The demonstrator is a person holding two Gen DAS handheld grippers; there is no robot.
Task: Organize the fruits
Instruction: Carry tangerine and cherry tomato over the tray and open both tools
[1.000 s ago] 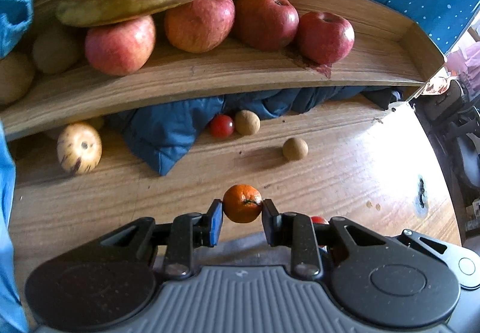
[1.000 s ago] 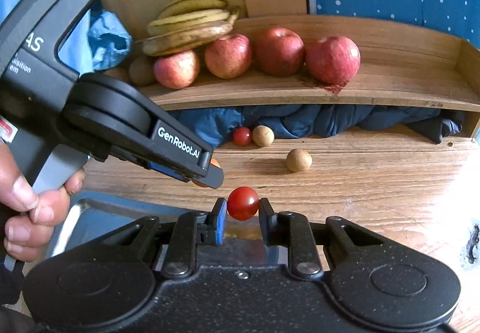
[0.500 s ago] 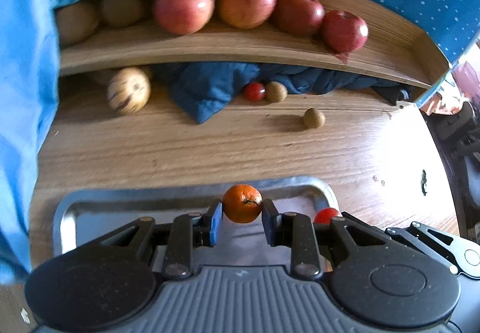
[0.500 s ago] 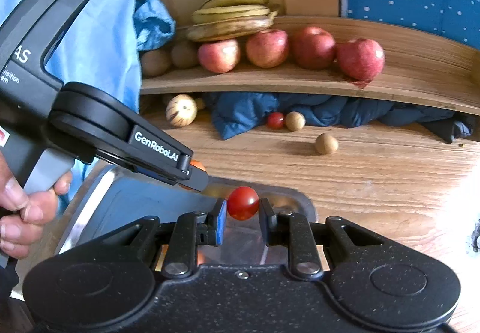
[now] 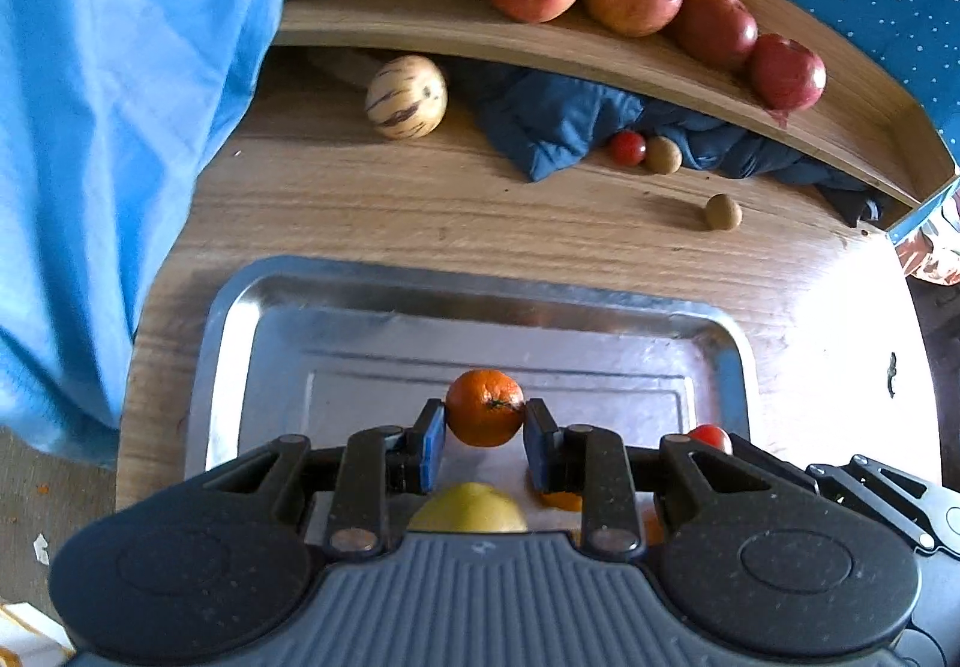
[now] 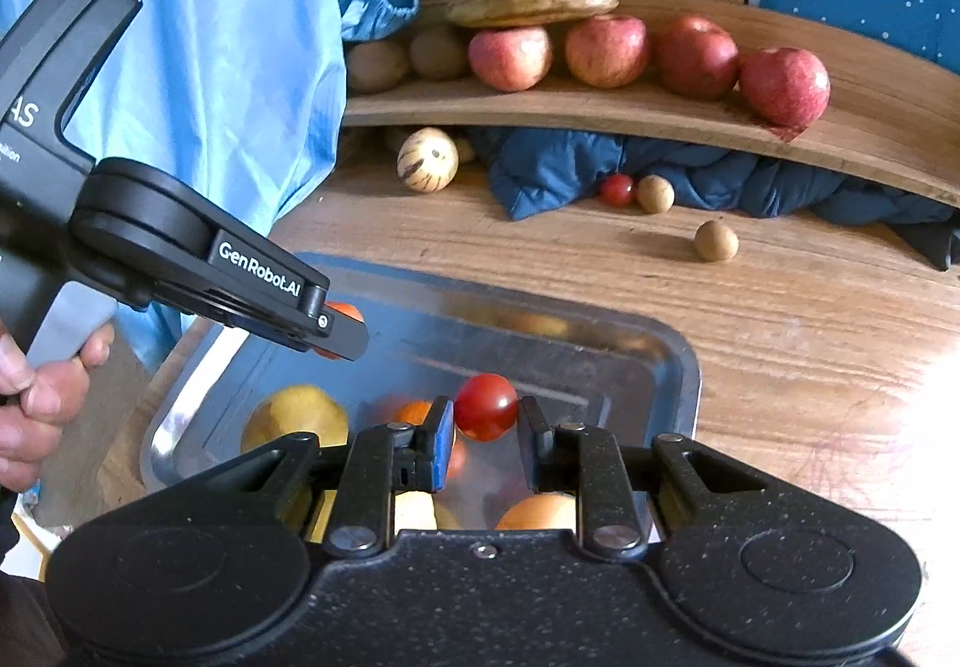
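Above the wooden worktop (image 5: 420, 223), both tongs are hovering over the rectangular steel tray (image 5: 480, 307): left tongs (image 5: 485, 430) gripping a small orange mandarin (image 5: 485, 407), right tongs (image 6: 485, 436) gripping a red cherry tomato (image 6: 486, 406). Delivery step; next, opening over bare tray.
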